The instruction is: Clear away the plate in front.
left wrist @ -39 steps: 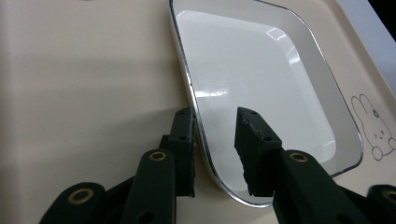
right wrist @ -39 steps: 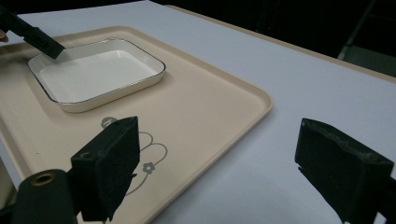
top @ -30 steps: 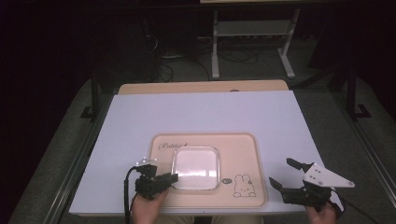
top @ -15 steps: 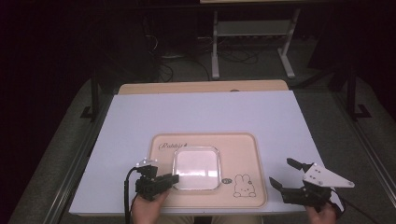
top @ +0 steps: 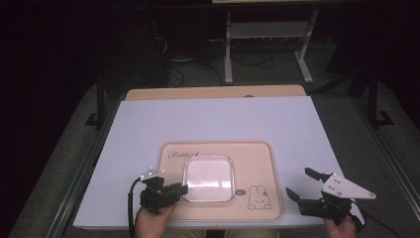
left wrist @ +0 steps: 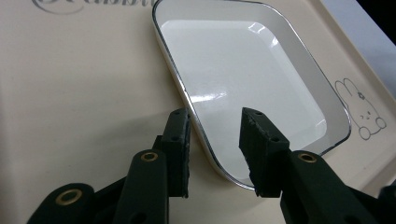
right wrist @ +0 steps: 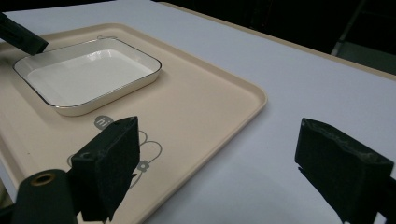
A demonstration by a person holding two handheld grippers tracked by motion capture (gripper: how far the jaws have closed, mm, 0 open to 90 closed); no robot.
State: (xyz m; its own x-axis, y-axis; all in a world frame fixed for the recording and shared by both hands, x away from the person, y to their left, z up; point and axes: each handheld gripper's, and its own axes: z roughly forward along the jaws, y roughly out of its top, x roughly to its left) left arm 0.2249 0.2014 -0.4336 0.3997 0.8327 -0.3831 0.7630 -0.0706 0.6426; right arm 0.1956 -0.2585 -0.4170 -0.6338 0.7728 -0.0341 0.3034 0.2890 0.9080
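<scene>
Where the tray [left wrist: 70, 93] lies bare: a glossy white, silver-rimmed square dish [left wrist: 243, 70].

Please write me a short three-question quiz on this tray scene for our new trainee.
1. True or false: the white dish sits on the beige tray.
2. Which tongs straddle the dish's rim: left or right?
3. What is drawn on the tray near the dish?

Key:
1. True.
2. The left tongs; their jaws have just been opening, with the rim between them. The right tongs are open over the white mat.
3. A rabbit.
</scene>
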